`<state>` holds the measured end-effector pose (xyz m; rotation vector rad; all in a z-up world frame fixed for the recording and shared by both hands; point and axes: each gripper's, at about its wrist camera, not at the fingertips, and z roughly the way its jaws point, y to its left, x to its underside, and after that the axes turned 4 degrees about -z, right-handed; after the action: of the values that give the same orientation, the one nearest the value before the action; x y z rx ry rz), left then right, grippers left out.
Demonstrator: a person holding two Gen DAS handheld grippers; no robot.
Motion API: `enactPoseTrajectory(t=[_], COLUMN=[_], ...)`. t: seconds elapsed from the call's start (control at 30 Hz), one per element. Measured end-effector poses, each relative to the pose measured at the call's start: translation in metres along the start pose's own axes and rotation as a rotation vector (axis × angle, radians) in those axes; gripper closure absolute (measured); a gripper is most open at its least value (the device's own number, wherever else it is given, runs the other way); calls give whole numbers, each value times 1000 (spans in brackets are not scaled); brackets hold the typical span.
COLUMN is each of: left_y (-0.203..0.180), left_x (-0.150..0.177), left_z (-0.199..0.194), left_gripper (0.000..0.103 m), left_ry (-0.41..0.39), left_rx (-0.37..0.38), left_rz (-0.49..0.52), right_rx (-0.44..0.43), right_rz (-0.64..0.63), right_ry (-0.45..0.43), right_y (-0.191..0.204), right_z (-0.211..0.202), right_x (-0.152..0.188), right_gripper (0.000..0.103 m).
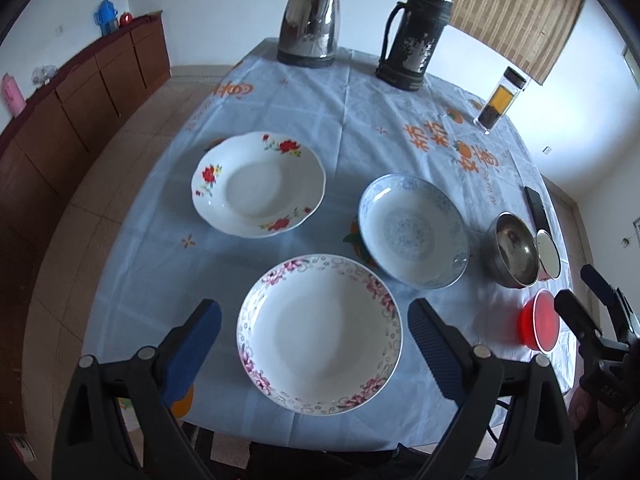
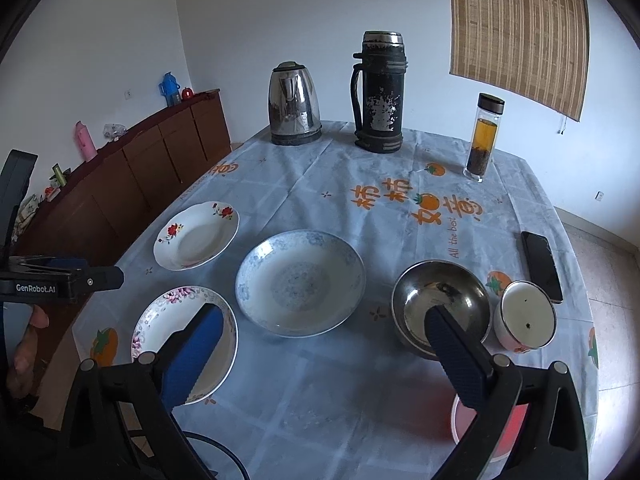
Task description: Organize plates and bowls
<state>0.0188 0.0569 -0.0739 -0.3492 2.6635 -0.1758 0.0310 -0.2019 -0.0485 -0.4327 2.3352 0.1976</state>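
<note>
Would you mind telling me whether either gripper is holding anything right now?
Nothing is held. The left gripper and right gripper are both open above the table.

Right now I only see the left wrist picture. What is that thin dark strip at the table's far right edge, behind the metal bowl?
Observer: A dark phone, lying flat and face up.
Operator: And the white round thing half hidden by that bowl?
Observer: A white cup with a metal rim, standing upright close beside the steel bowl. I cannot tell whether they touch.
Operator: Is the other hand's tool holding anything?
Observer: No. The right gripper has its jaws wide open, with nothing between them.
</note>
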Motion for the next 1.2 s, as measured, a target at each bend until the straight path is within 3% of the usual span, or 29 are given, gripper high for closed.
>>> enactPoseTrajectory(t=[0.13, 0.27, 0.4, 0.5, 0.6, 0.87, 1.0, 1.2], left_y=[21, 44, 62, 70, 73, 72, 72, 74], left_x=[1, 5, 13, 22, 29, 32, 34, 35], left_z=[13, 29, 47, 61, 71, 83, 91, 94], left_gripper=[8, 16, 35, 53, 64, 68, 80, 82], left_ry=[27, 59, 118, 173, 210, 216, 241, 242], left_rx=[-12, -36, -37, -22, -2, 0, 17, 17], left_rz=[-43, -84, -121, -132, -135, -103, -112, -117], right_rx=[-11, -42, -95, -131, -174, -231, -243, -254], right_rz=[-16, -43, -67, -78, -85, -132, -134, -134], right_ry=[20, 64, 121, 169, 227, 308, 336, 359], right_y=[6, 18, 33, 42, 53, 74, 76, 78], right_z=[15, 37, 62, 83, 103, 126, 135, 141], right_x=[-1, 1, 8, 13, 19, 33, 38, 44], right_gripper=[5, 14, 23, 36, 49, 59, 69, 77])
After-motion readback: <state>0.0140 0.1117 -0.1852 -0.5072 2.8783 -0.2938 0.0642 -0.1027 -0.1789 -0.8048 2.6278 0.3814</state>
